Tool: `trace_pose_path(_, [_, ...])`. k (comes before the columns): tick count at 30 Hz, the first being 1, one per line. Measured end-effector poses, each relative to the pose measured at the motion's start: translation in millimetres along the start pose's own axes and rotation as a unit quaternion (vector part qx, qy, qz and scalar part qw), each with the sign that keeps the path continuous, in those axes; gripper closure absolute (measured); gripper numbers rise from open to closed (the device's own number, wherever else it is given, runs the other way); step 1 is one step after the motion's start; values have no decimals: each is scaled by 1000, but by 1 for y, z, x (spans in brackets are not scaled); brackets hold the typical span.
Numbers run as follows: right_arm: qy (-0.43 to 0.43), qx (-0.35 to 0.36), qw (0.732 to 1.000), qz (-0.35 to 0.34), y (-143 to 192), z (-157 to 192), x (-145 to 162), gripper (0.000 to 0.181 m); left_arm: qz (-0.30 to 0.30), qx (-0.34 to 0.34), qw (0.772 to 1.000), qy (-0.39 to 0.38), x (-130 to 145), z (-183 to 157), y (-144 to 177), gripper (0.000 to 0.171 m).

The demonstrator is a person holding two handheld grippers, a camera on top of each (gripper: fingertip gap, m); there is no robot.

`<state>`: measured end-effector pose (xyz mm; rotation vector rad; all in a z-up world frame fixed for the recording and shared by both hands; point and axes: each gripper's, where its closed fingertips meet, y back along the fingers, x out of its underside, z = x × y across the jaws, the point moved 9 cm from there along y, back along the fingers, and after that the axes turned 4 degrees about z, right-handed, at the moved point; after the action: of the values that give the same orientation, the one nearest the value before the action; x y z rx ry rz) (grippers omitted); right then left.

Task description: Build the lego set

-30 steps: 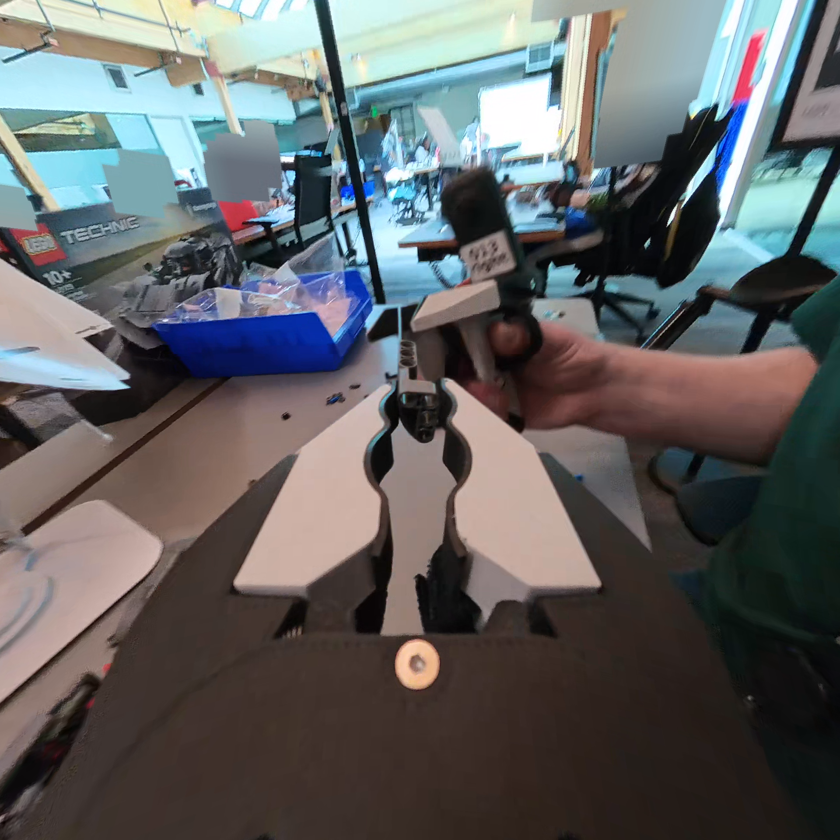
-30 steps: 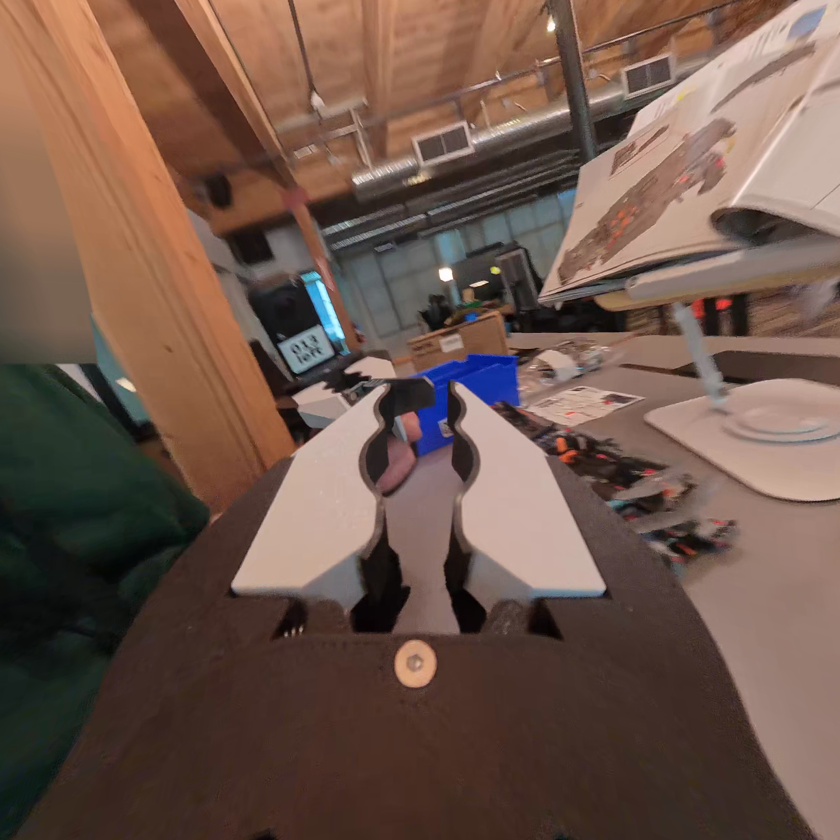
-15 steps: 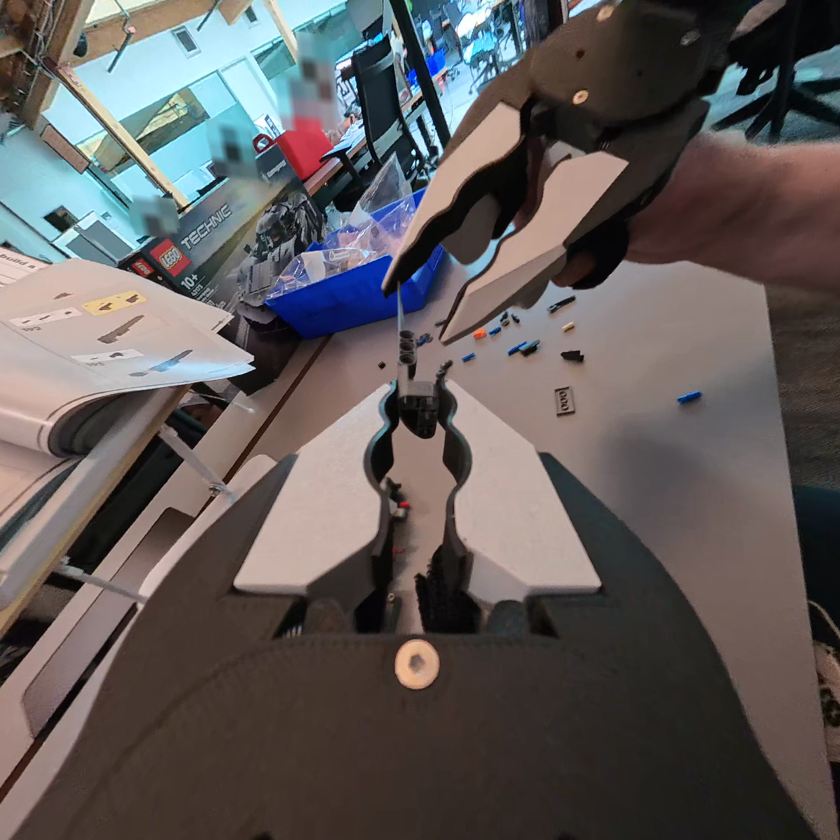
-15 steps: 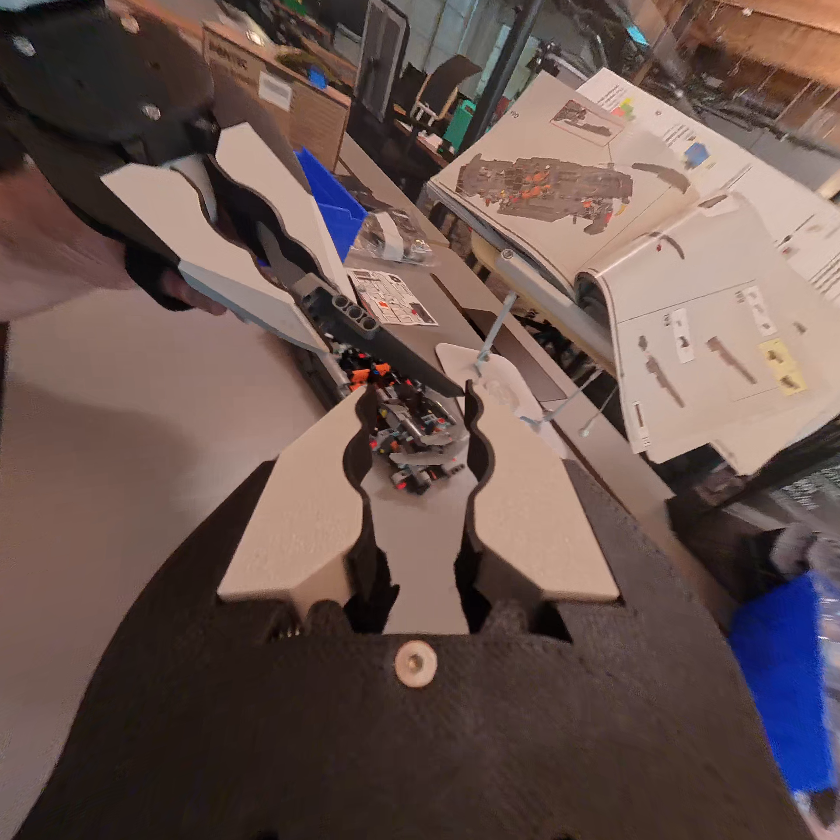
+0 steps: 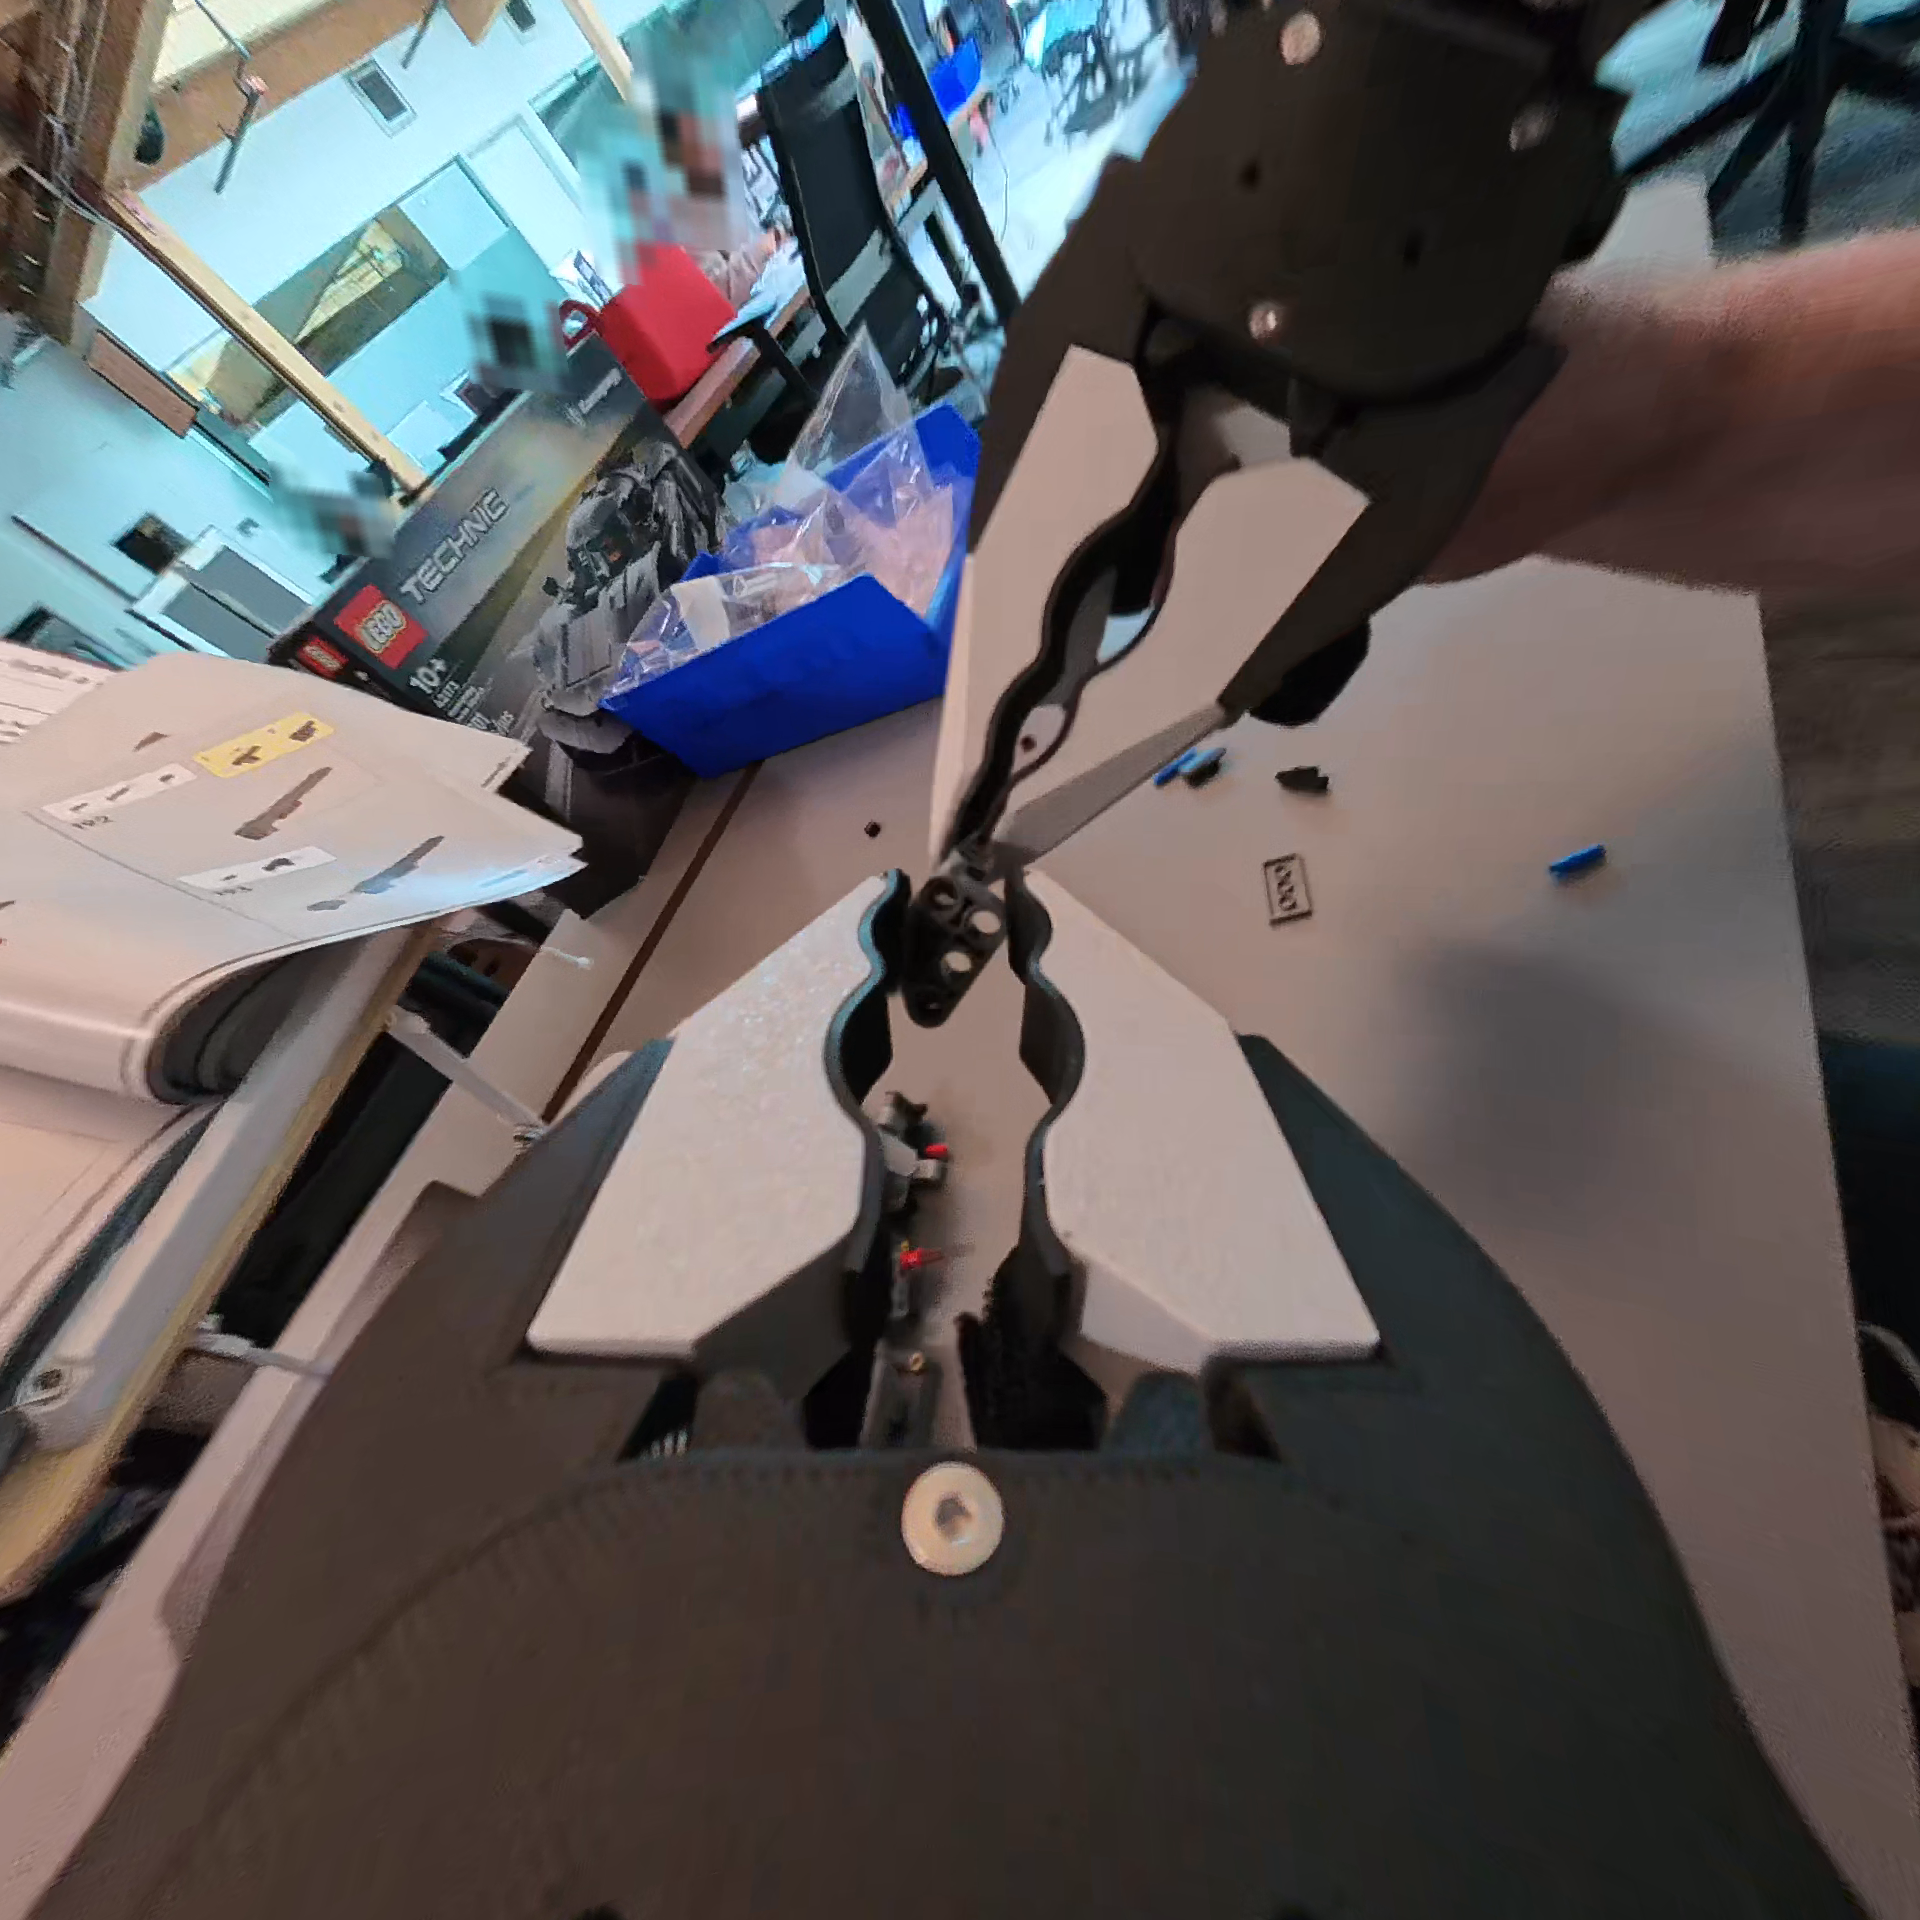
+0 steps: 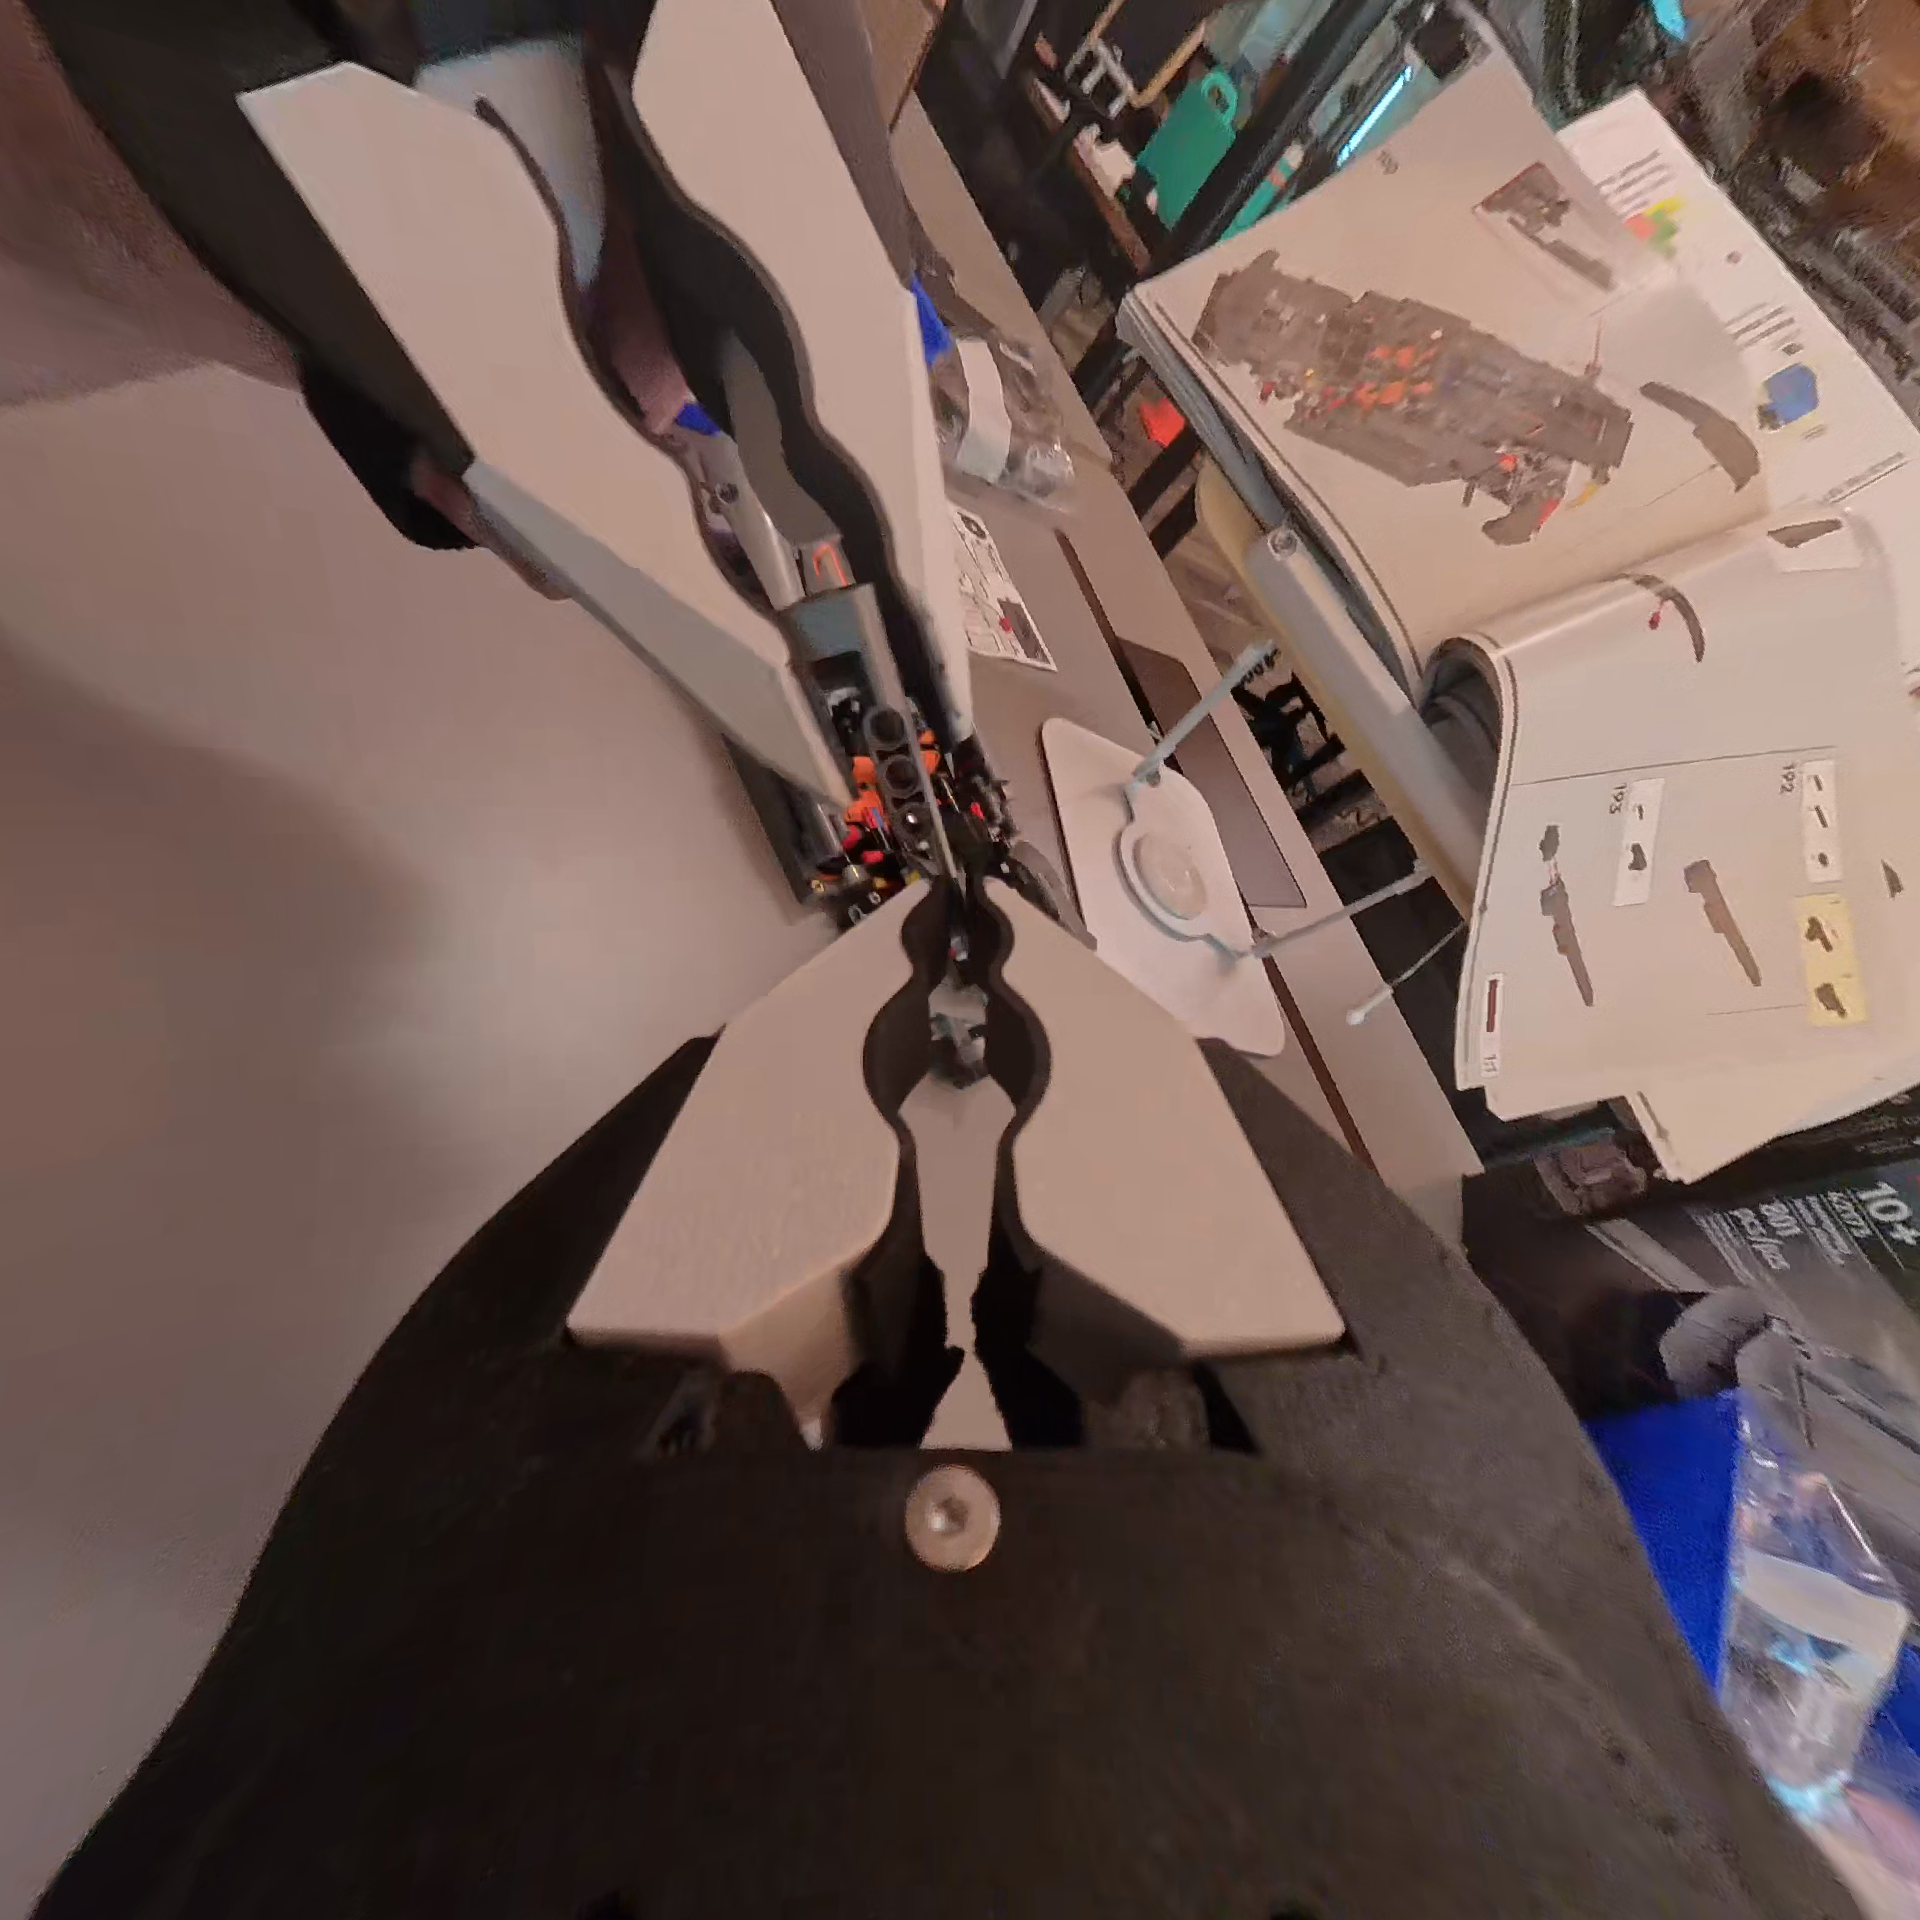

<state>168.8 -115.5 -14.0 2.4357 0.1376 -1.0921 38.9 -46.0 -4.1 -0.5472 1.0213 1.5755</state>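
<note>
While our left gripper (image 5: 951, 914) is pinching the black holed beam (image 5: 954, 945) above the desk (image 5: 1455, 987), we are closing the right gripper (image 6: 956, 914) on its thin tip to share the hold.

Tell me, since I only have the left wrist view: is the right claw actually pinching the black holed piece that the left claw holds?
Observer: In the right wrist view, the right claw is nearly closed, with the thin edge of the black piece between its tips.
Operator: What lies below that?
Observer: A partly built model with orange parts sits on the table, right under the piece.
Operator: Anything beside the model?
Observer: The book stand's white base is close beside it.
</note>
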Motion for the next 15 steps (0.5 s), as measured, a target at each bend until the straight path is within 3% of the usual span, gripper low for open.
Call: trace_pose_path(15, [-129,-107,984,-67,5,30,25,181,-55,134,987,74,22,-23,-5,150])
